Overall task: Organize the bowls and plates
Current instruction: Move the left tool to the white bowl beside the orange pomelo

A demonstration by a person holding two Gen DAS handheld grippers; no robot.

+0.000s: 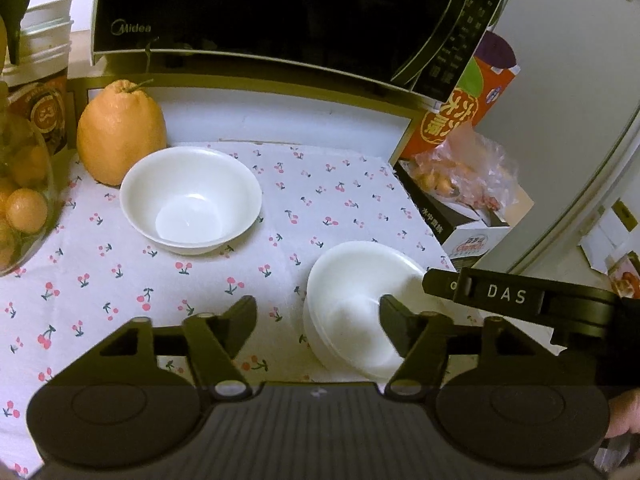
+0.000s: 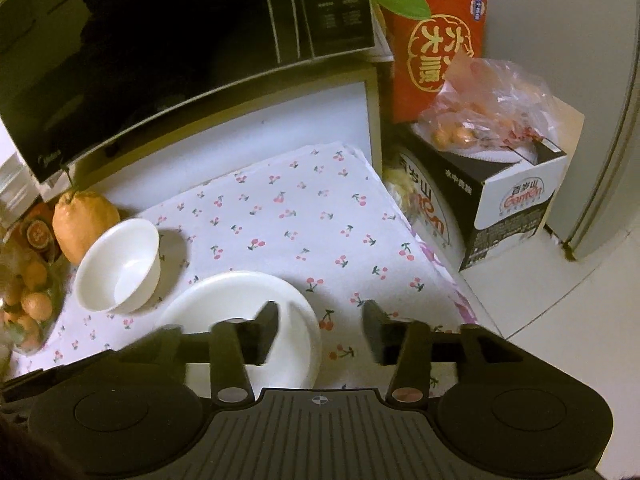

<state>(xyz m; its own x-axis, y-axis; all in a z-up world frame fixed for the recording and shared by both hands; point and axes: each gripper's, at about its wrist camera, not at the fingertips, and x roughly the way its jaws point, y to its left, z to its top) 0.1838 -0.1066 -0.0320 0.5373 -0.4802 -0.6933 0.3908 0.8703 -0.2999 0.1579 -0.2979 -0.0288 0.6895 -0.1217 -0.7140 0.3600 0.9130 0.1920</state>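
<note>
A deep white bowl (image 1: 191, 200) stands upright on the cherry-print cloth (image 1: 320, 208), beside a large orange citrus fruit (image 1: 120, 132). A low stack of white plates (image 1: 352, 300) lies near the cloth's right front corner. My left gripper (image 1: 318, 316) is open above the stack's left rim, with its right finger over the plates and its left finger over bare cloth. In the right wrist view the same bowl (image 2: 120, 266) and plates (image 2: 248, 304) appear at the left. My right gripper (image 2: 320, 316) is open astride the plates' right rim, and its pads touch nothing.
A black microwave (image 1: 260, 12) stands behind the cloth. A glass bowl of small oranges (image 1: 20, 200) sits at the left edge. Off the table's right edge are a red carton (image 2: 436, 40), a bag of fruit (image 2: 480, 112) on a box (image 2: 512, 208), and a fridge door (image 1: 560, 120).
</note>
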